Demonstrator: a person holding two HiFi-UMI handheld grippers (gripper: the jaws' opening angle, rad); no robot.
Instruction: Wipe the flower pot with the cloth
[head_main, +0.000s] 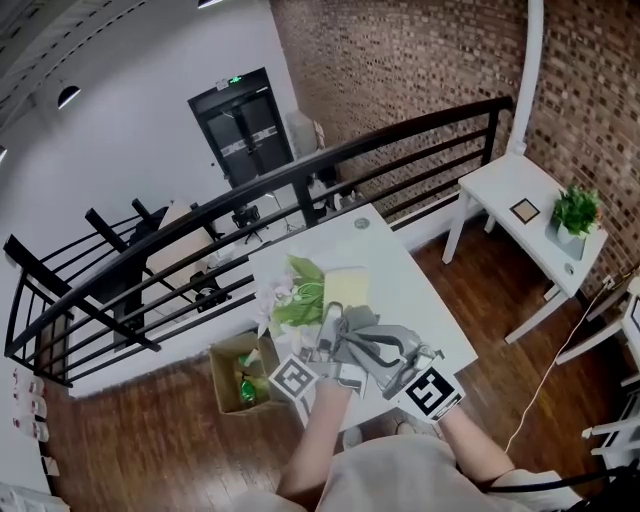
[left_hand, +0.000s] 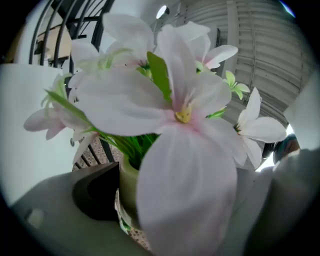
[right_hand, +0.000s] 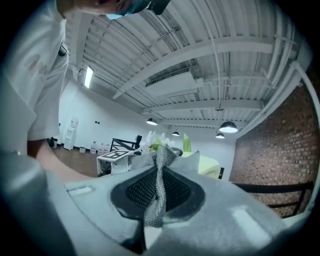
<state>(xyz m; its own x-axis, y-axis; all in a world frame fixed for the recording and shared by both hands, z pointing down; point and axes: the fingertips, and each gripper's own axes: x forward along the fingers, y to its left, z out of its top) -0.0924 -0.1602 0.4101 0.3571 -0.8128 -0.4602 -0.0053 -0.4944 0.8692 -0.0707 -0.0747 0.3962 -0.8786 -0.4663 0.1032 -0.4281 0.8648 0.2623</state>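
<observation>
cardboard box (head_main: 232, 372): on the wood floor (head_main: 150, 450), just left of the desk. green contents too small to name.

desk (head_main: 415, 285): white. near edge hidden behind both claws and the person's forearms (head_main: 322, 430).

flowers (left_hand: 175, 100): pale pink petals and green leaves, filling most of the left gripper view. one large blurred petal blocks the lower middle.

flower pot (left_hand: 127, 182): pale green, between the jaws of the left claw. only a narrow strip of wall shows beside the petal, with part of a patterned foot below it. in the head view the pot is lost under the blooms. cannot tell whether it rests on the desk or is lifted.

left claw (left_hand: 185, 200): clamped on the flower pot. the dark left pad sits against the pot's wall. the right jaw is mostly behind the petal and out of focus.

pale yellow-green sheet (head_main: 346, 286): flat on the desk, just behind the flowers. kind unclear.

right claw (right_hand: 159, 175): jaws together, pinching the cloth.

cloth (right_hand: 155, 212): grey mesh, with a fold standing up between the pads and a tail hanging below. in the head view it cannot be told apart from the grey claw bodies.

side table (head_main: 500, 180): white, far right, well apart from the desk. carries a small potted plant (head_main: 575, 215) and a small framed square (head_main: 524, 210), detail unreadable.
</observation>
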